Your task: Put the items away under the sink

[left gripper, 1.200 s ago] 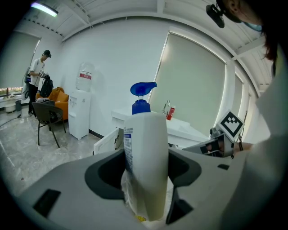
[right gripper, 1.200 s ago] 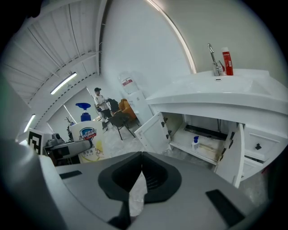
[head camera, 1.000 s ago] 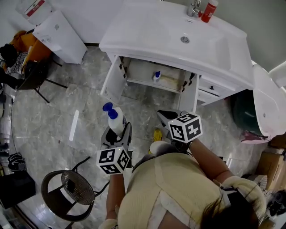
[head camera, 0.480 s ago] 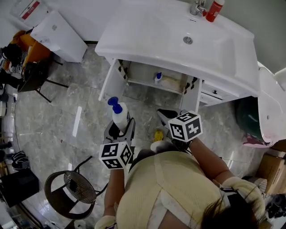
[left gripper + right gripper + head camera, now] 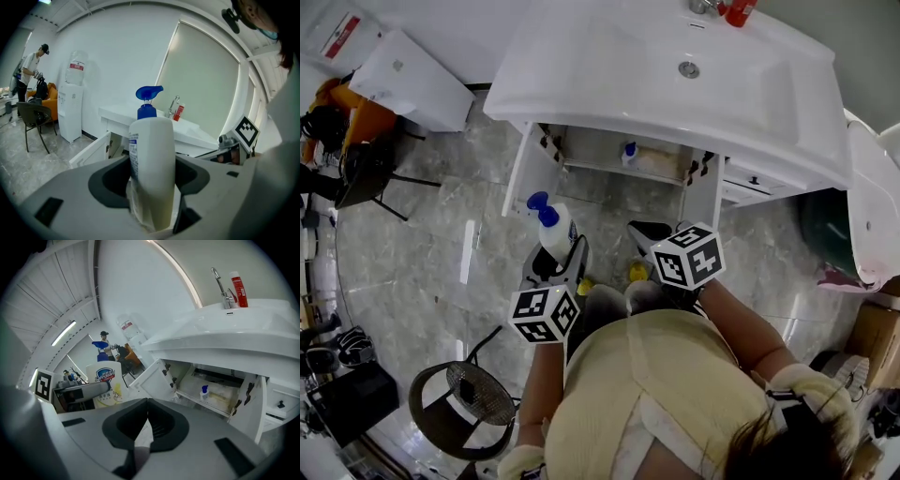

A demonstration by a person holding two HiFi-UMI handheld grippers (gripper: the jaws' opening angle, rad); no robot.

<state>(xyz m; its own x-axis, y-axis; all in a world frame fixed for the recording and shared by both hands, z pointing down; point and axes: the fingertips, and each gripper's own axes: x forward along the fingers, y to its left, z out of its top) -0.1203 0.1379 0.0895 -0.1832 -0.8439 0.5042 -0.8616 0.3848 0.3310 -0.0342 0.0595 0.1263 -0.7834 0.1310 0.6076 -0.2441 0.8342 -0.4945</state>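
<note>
My left gripper is shut on a white pump bottle with a blue pump head, held upright between its jaws. To its right, my right gripper is shut with nothing between its fingers; the held bottle shows at that view's left. Both grippers hover over the floor in front of the open cabinet under the white sink. A small bottle with a blue cap stands inside the cabinet.
Both cabinet doors stand open. A red bottle stands by the tap. Yellow items lie on the floor near my feet. A chair is at lower left, a white dispenser at upper left, a dark bin on the right.
Both grippers have come closer to the open cabinet. The left gripper carried the pump bottle forward and a little right. The right gripper stayed shut.
</note>
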